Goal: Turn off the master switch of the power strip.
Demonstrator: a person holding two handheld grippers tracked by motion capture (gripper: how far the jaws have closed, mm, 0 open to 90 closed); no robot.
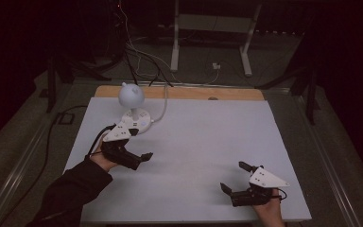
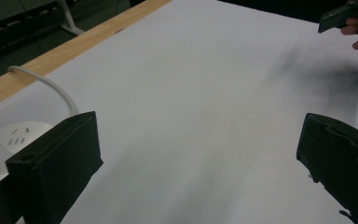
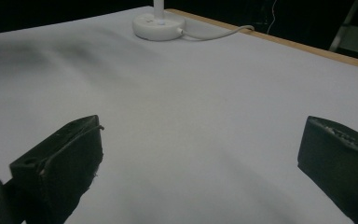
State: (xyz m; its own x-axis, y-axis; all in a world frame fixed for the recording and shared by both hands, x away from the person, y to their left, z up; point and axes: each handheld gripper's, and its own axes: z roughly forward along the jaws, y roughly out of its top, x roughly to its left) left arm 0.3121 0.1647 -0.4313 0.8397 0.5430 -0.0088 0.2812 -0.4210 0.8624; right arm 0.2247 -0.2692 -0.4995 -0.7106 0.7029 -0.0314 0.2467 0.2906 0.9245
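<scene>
A small white desk lamp stands at the back left of the table, with a round head (image 1: 131, 96), a round base (image 1: 137, 118) and a white cable (image 1: 163, 107). My left gripper (image 1: 139, 144) hovers just in front of that base, jaws wide apart and holding nothing. In the left gripper view, the gripper (image 2: 198, 154) has the lamp base (image 2: 21, 137) beside its left jaw. My right gripper (image 1: 235, 177) is open near the front right, pointing left. In the right gripper view, the gripper (image 3: 200, 158) faces bare sheet, with the lamp base (image 3: 158, 25) far off.
A white sheet (image 1: 203, 142) covers the table, with a wooden strip (image 1: 189, 93) showing along the back edge. Beyond the table stand a white frame (image 1: 210, 28) and loose cables (image 1: 142, 56) on a dark floor. The other gripper (image 2: 342, 16) shows at the top right.
</scene>
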